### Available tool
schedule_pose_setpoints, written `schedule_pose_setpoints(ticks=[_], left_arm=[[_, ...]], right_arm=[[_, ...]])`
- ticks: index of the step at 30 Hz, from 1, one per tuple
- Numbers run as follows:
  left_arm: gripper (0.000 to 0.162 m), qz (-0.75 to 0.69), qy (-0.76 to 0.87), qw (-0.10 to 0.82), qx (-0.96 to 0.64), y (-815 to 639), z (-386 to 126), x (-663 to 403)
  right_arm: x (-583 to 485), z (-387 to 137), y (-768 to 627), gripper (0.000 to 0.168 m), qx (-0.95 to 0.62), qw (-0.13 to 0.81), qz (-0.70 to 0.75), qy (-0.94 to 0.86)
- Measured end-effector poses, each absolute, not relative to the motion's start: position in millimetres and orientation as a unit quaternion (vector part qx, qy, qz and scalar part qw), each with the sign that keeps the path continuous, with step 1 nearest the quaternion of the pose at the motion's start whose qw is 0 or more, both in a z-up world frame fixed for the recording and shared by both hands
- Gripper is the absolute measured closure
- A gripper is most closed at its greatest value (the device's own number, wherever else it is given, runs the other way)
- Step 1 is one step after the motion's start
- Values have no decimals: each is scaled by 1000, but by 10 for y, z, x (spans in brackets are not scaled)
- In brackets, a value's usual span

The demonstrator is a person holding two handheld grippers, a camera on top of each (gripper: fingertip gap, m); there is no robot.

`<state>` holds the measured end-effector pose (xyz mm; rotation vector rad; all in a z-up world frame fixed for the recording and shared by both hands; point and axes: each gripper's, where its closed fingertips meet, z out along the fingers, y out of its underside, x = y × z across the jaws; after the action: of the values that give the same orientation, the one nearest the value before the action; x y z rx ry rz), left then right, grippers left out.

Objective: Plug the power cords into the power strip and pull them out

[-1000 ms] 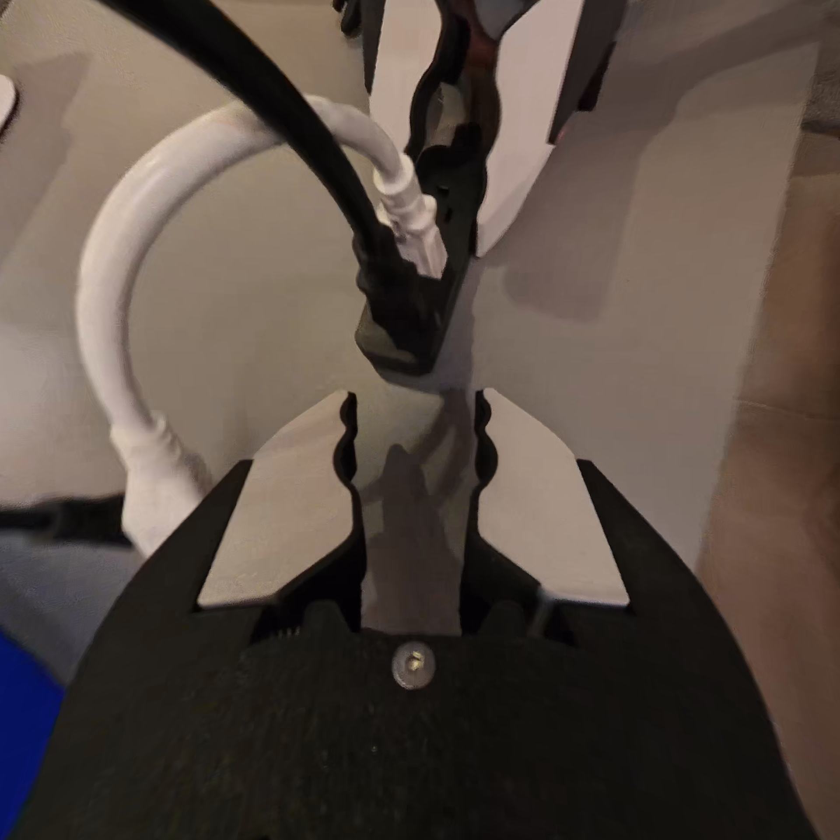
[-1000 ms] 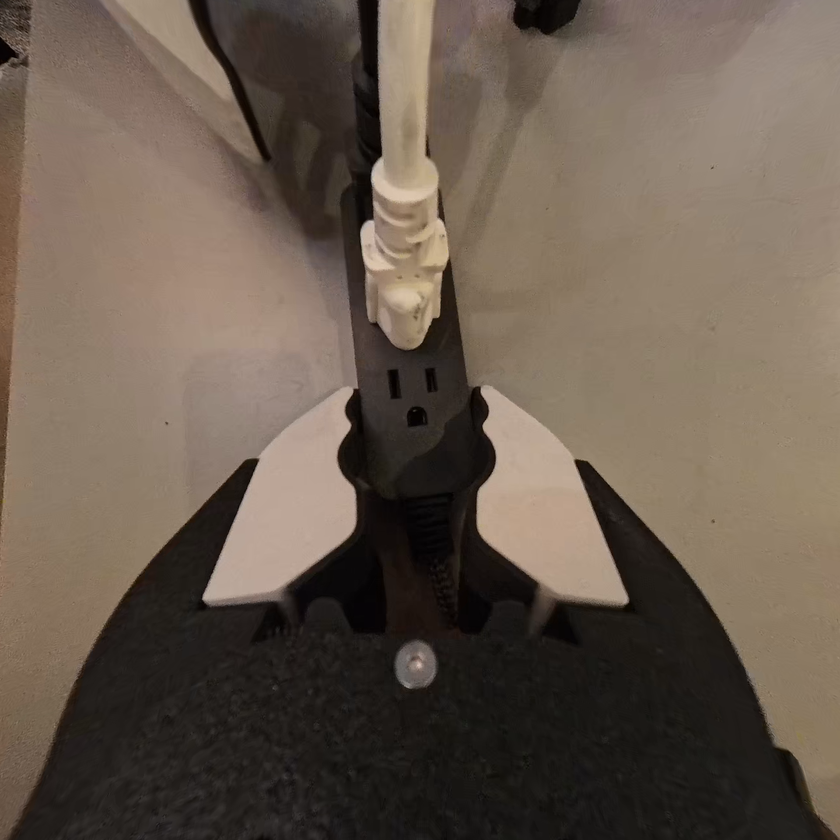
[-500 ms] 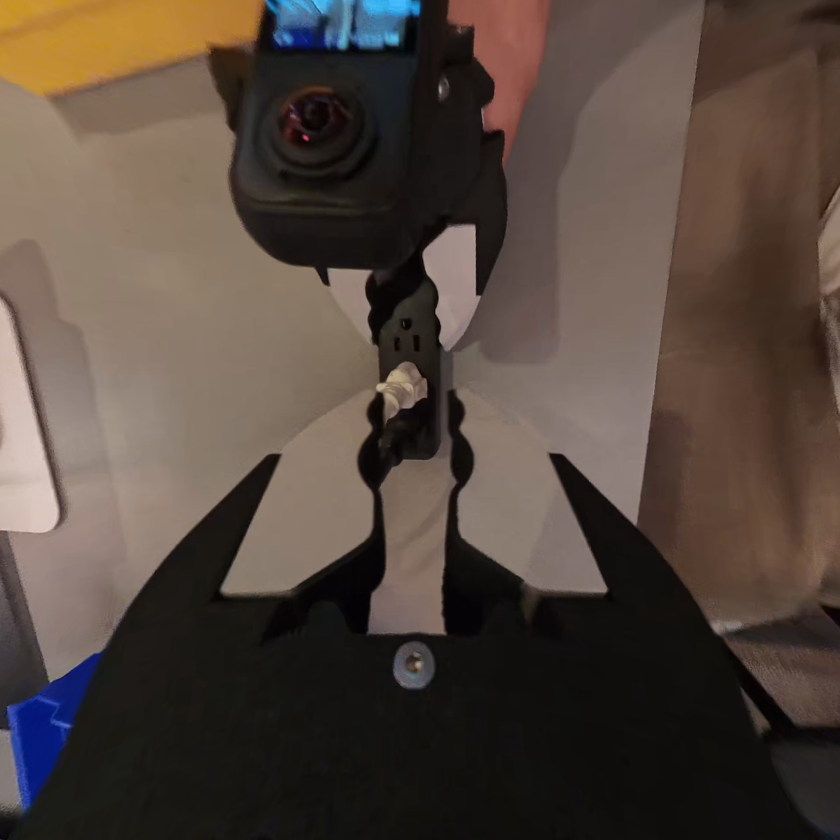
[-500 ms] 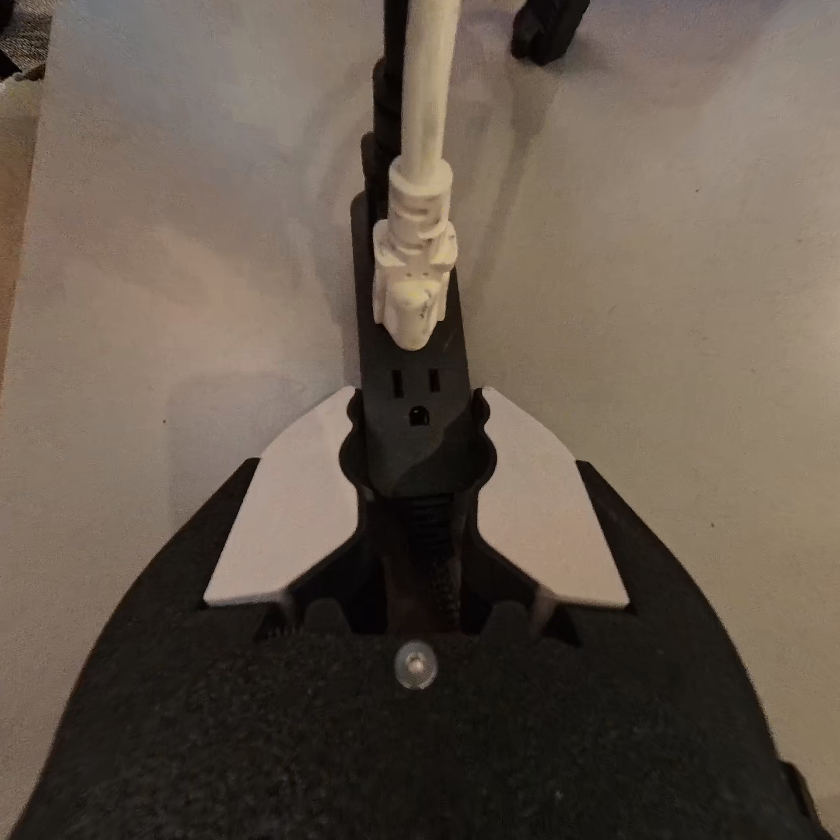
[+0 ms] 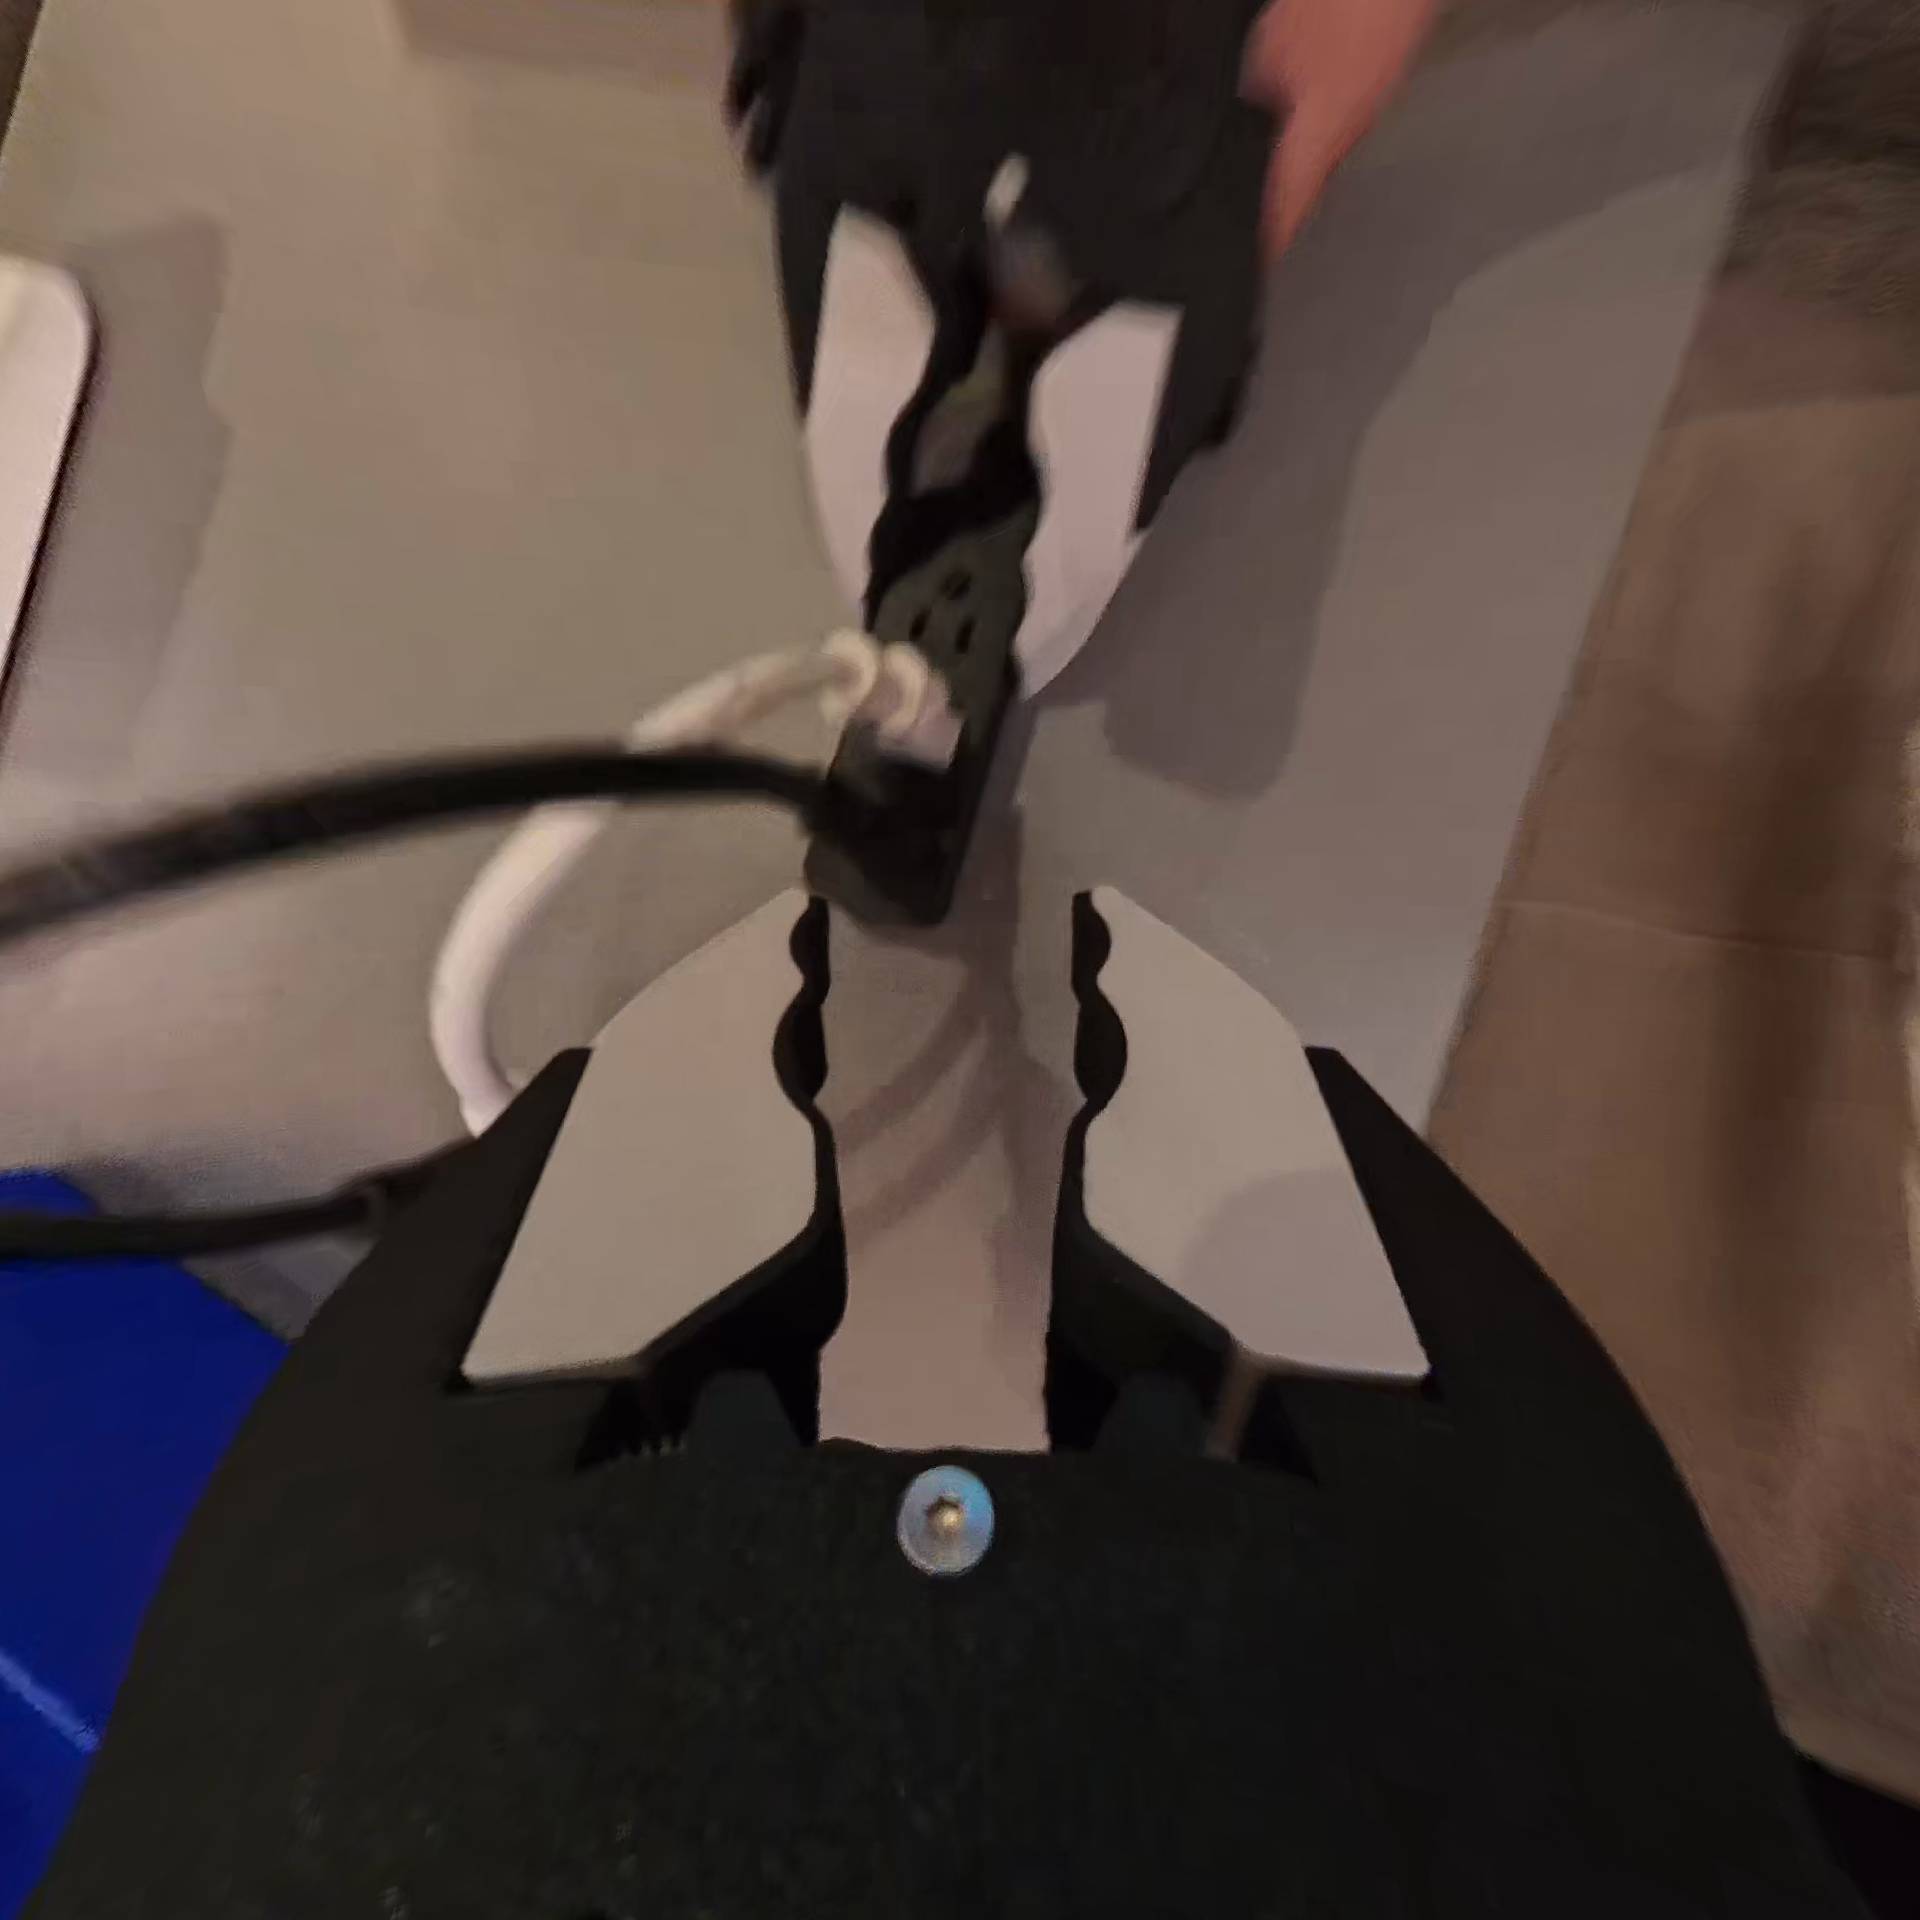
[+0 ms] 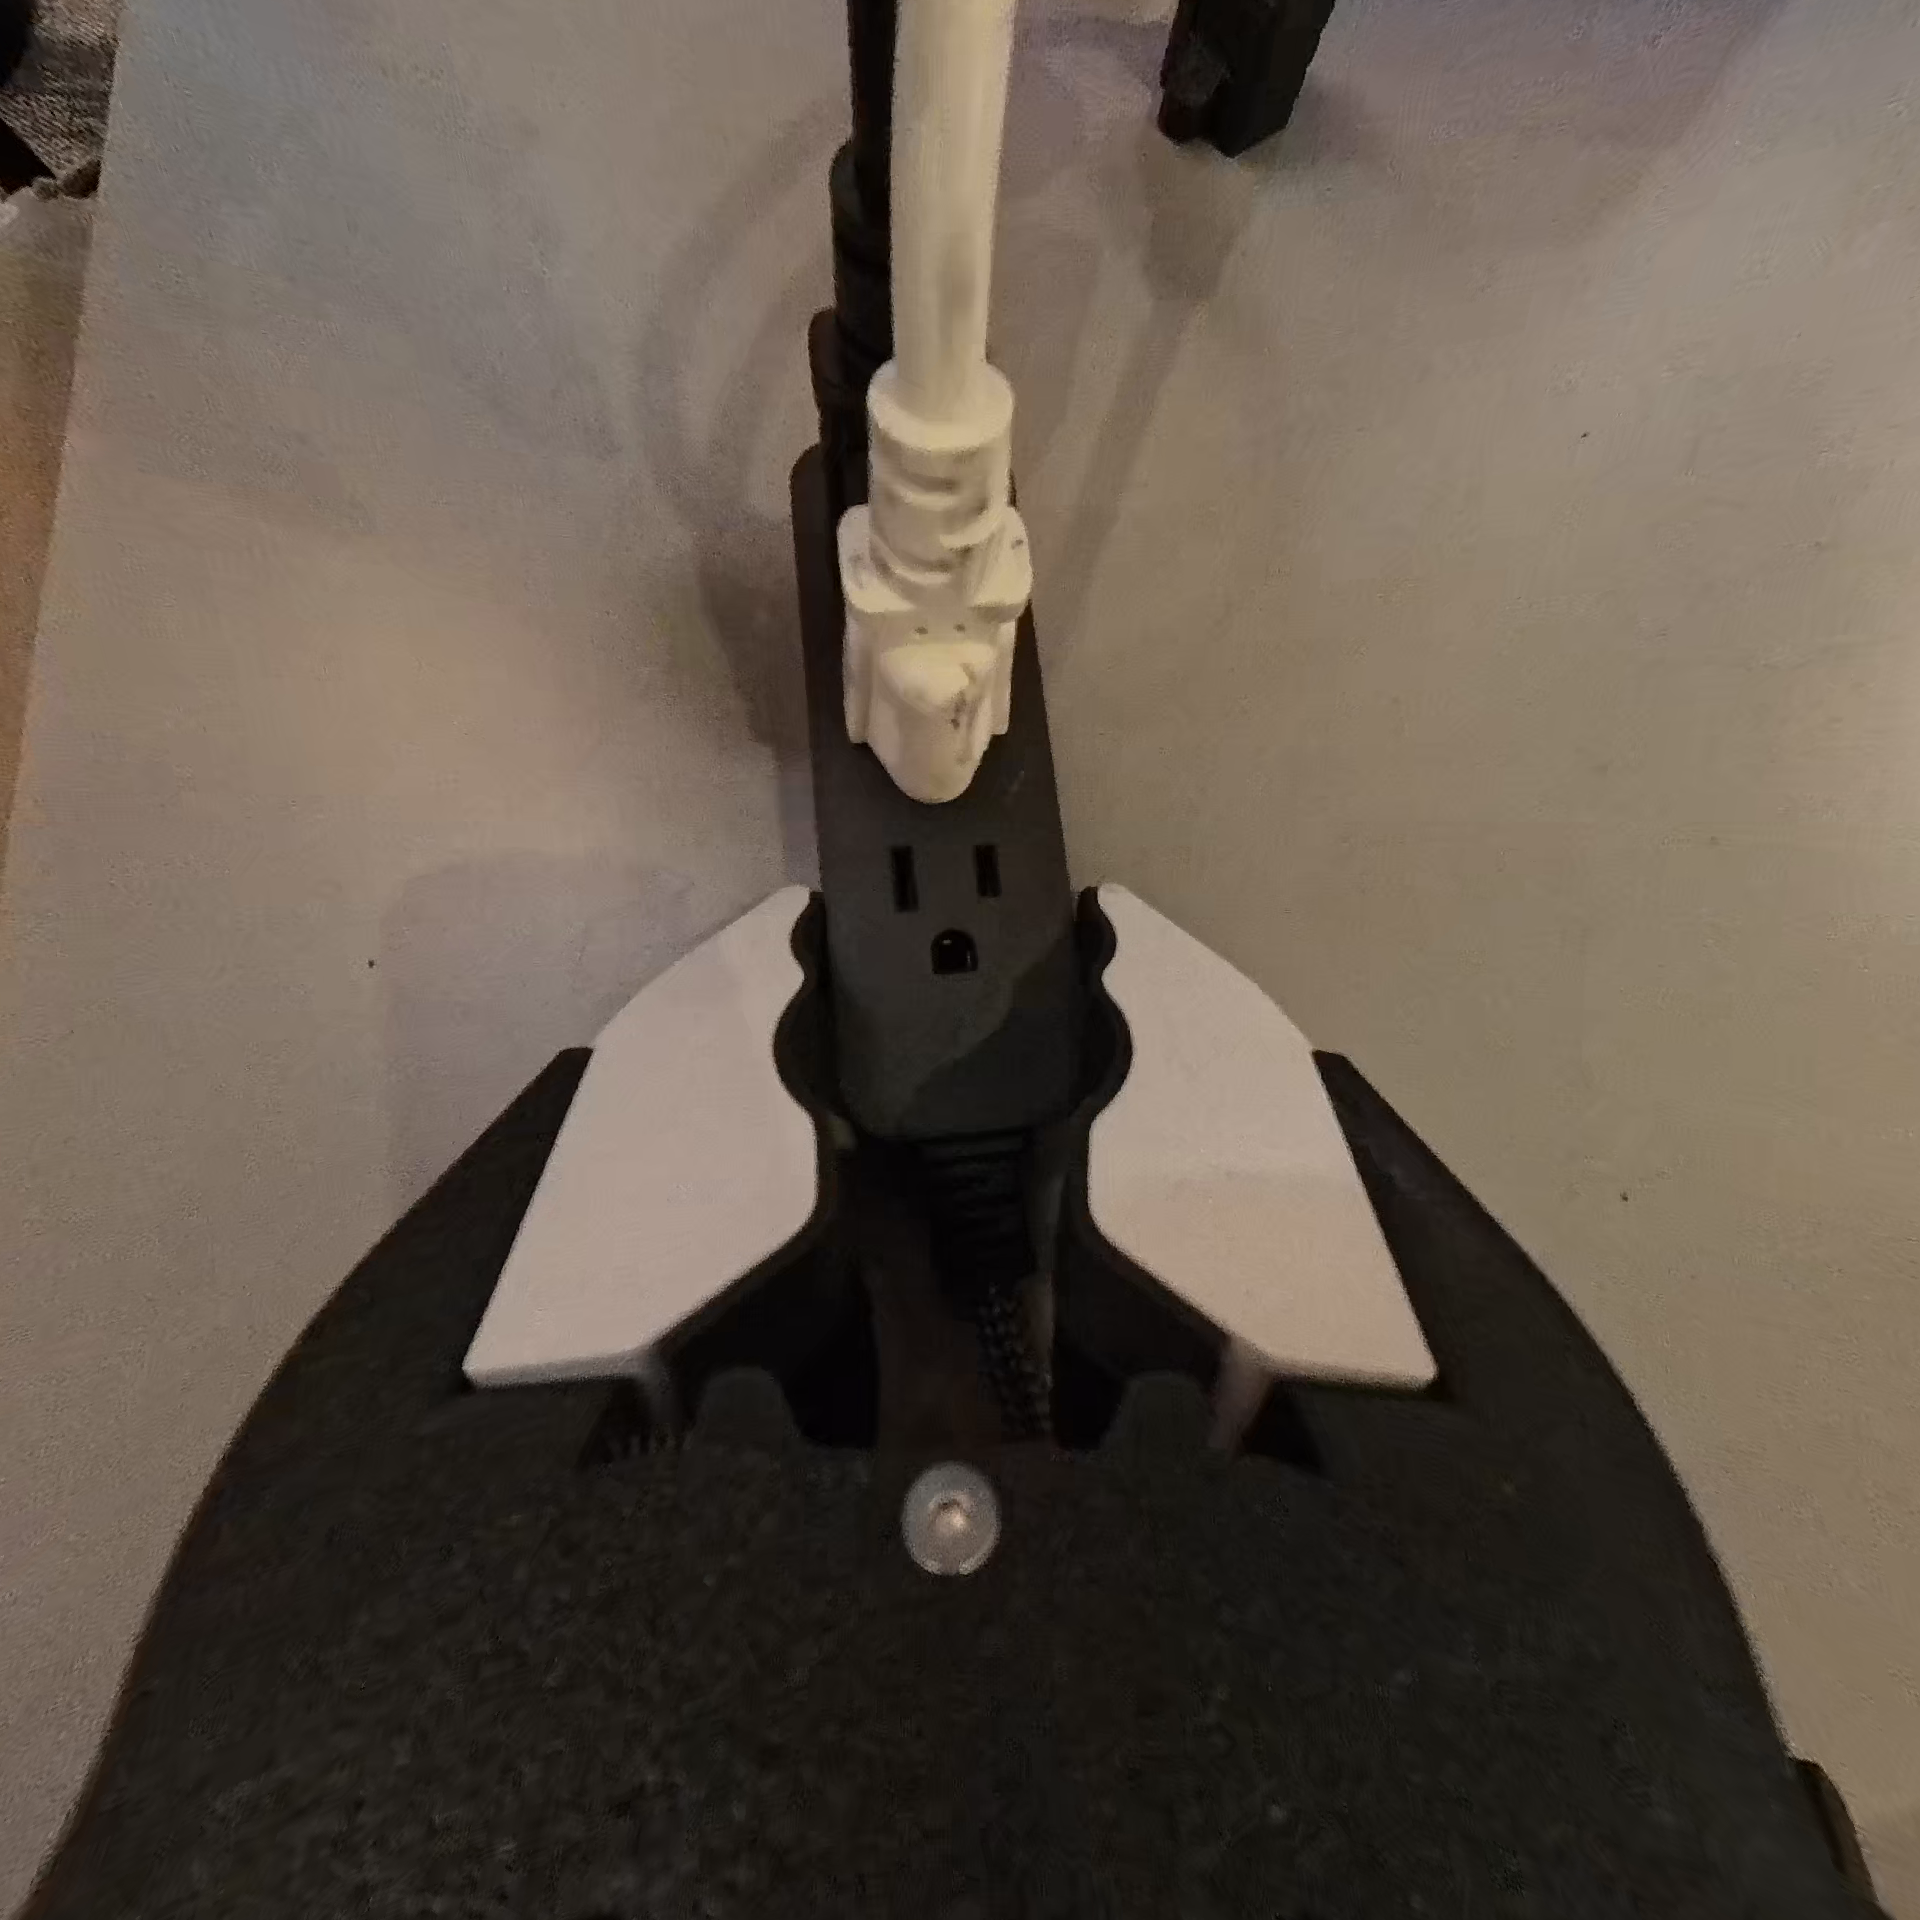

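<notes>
The right gripper [image 6: 951,997] is clamped on the near end of the black power strip [image 6: 940,977], its two fingers pressed against the strip's sides, with the strip's own braided cable running back between them. Straight ahead of those fingers one socket sits empty; just beyond it a white plug [image 6: 935,665] is seated in the strip, its white cord [image 6: 945,177] rising away, and past that a black plug [image 6: 847,353] shows only in part, hidden behind the white one.

The left gripper [image 5: 945,935] holds nothing — its jaws stand apart with bare table [image 5: 416,468] between them. The far tip of the strip [image 5: 940,727] lies just ahead of its fingertips, slightly to their left, and the black cord [image 5: 364,800] sweeps off to the left with the white cord [image 5: 488,935] looping beside it.

So the plugging half looks done for two cords, with a third socket free. What appears to be left is the pulling out — both plugs are in, and the left gripper seems lined up near the black one, though the blur leaves its exact aim uncertain
</notes>
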<state>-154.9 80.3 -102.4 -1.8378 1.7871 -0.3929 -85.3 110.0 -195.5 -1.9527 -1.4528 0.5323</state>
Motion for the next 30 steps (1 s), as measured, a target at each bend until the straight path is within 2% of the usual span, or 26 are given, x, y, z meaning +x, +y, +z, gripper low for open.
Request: schedule_pose_setpoints(ticks=[3,6,9,11,16,18,19,21,24,30], left_arm=[[110,-156,605,313,-715,1065,-1468,-1641],[103,-227,586,310,-713,1190,-1666,-1463],[107,-245,623,291,-683,1181,-1808,-1342],[115,-249,641,286,-667,1158,-1875,-1299],[115,-269,639,294,-658,1148,-1897,-1252],[115,-268,639,296,-657,1145,-1899,-1246],[115,-270,639,294,-658,1146,-1899,-1245],[115,-268,641,296,-656,1146,-1900,-1242],[116,-267,644,295,-653,1144,-1901,-1241],[115,-267,647,295,-651,1141,-1905,-1243]], right_arm=[[-855,-1954,1100,122,-743,319,204,-552],[-854,-1954,1098,123,-739,316,206,-558],[-855,-1956,1098,123,-734,312,212,-564],[-855,-1956,1099,122,-734,311,214,-565],[-832,-1943,1090,123,-744,313,202,-555],[-880,-1861,1052,112,-745,327,203,-545],[-961,-1753,1012,111,-736,347,225,-537],[-1080,-1560,1009,128,-717,388,246,-524],[-1077,-1600,1136,138,-728,389,227,-517],[-1172,-1621,1140,143,-733,351,269,-516]])
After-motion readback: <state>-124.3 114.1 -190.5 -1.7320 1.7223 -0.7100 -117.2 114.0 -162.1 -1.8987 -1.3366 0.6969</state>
